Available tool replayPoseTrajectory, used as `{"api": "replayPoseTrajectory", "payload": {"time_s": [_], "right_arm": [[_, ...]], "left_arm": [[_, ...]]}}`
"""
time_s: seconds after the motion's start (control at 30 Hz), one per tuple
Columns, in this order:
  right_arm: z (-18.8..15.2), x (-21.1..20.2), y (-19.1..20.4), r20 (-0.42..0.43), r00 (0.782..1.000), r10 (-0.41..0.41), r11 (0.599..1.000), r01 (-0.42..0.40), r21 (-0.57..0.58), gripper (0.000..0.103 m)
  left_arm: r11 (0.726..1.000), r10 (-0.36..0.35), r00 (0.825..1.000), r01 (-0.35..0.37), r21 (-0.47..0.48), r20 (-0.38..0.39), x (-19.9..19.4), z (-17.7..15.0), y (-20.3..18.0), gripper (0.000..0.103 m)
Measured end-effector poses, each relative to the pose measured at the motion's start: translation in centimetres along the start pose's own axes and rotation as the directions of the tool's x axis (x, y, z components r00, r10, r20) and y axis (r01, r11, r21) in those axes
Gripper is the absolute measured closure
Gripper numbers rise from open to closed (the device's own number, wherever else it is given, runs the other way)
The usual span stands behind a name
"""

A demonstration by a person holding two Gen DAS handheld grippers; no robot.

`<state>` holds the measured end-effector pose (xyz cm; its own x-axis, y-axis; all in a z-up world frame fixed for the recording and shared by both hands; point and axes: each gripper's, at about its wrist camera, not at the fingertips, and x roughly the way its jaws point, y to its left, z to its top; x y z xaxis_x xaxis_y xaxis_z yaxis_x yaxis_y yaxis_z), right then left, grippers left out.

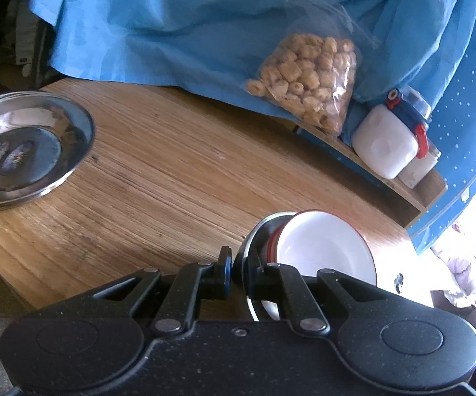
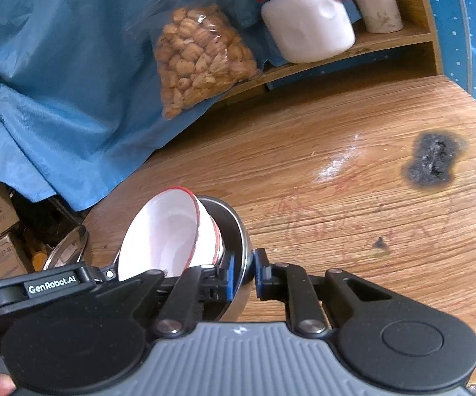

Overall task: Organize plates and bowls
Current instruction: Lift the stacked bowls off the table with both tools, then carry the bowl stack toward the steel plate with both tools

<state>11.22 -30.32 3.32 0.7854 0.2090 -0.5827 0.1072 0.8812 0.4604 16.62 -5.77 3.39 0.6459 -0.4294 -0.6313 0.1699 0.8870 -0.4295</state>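
Both nipped onto opposite rim edges of a steel bowl (image 2: 238, 231): left gripper (image 1: 239, 272), right gripper (image 2: 242, 272); inside, white bowls (image 2: 165, 231) tipped on edge, mouths facing left.

Left hand-held gripper (image 1: 238, 272) clamped on rim of steel bowl (image 1: 249, 264), tilted on edge, with white red-rimmed ceramic bowl (image 1: 320, 250) nested inside. Round wooden worktop (image 1: 172, 178) underneath. Shiny steel plate (image 1: 23, 142) far ahead-left, flat. Ahead-right: clear bag of tan snacks (image 1: 307, 82) against blue cloth (image 1: 172, 23), white jug with red-blue lid (image 1: 386, 138) on shelf.
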Motion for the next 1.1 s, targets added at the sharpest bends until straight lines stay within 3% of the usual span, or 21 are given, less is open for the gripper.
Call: {"api": "replayPoseTrajectory", "payload": {"time_s": [0.27,0.77,1.1], "right_arm": [[0.3,-0.1,0.6,0.013,1.0,-0.001,1.0,0.001,-0.023,0.088],[0.7,0.5,1.3,0.022,0.999,0.032,0.999,-0.031,-0.032,0.089],[1.0,2.0,1.9,-0.001,0.999,0.047,0.998,-0.047,-0.042,0.089]], "left_arm": [[1.0,-0.007,1.0,0.006,-0.023,-0.019,0.2,-0.2,0.5,0.097],[1.0,0.007,0.999,-0.006,-0.012,0.052,-0.9,1.1,0.6,0.097],[0.999,0.032,0.998,-0.03,-0.037,0.049,-0.5,1.4,1.6,0.097]]}}
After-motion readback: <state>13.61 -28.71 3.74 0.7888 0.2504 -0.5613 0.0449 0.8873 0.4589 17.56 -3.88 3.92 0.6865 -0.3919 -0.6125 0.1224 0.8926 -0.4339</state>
